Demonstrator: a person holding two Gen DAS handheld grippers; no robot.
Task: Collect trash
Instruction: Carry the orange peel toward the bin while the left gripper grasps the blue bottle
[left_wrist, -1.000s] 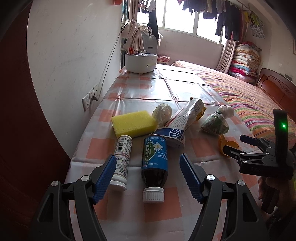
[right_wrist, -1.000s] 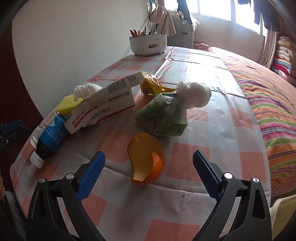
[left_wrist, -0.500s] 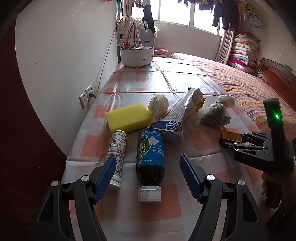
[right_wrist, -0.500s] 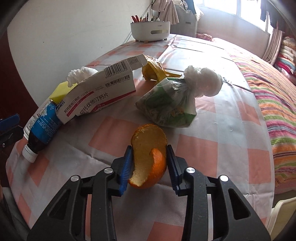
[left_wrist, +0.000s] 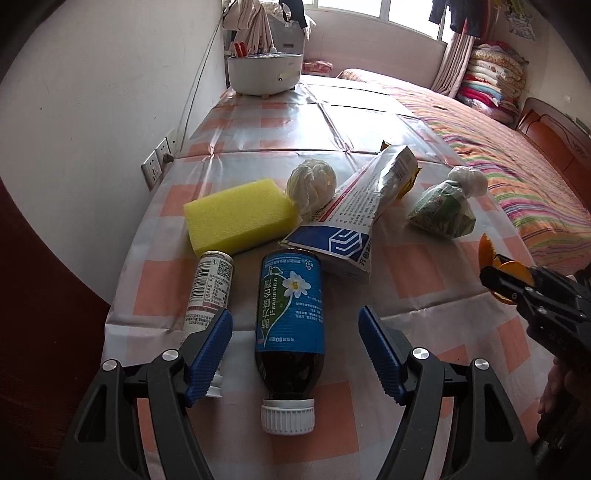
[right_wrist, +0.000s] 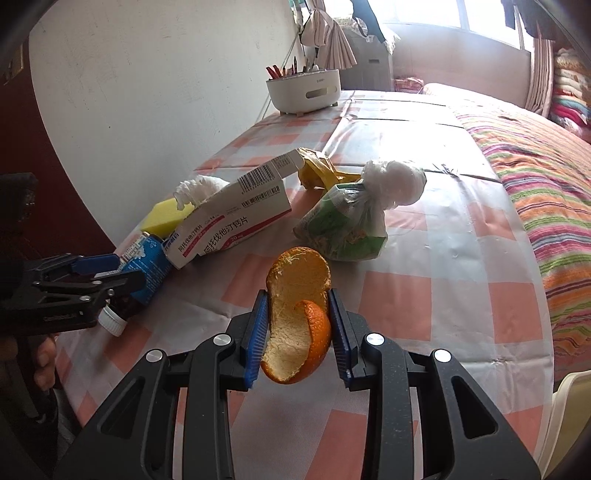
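My right gripper is shut on an orange peel and holds it just above the checked tablecloth; the peel also shows in the left wrist view. My left gripper is open, its fingers on either side of a dark bottle with a blue label lying on the table. A small white bottle lies beside the left finger. Further back lie a yellow sponge, a crumpled tissue ball, a torn medicine box, a tied plastic bag of green scraps and a banana peel.
A white pen holder stands at the far end of the table by the wall. A wall socket is on the left. A bed with a striped cover runs along the table's right side.
My right gripper closed on the orange peel and lifted it slightly off the table. My left gripper moved closer to the dark bottle, still open.
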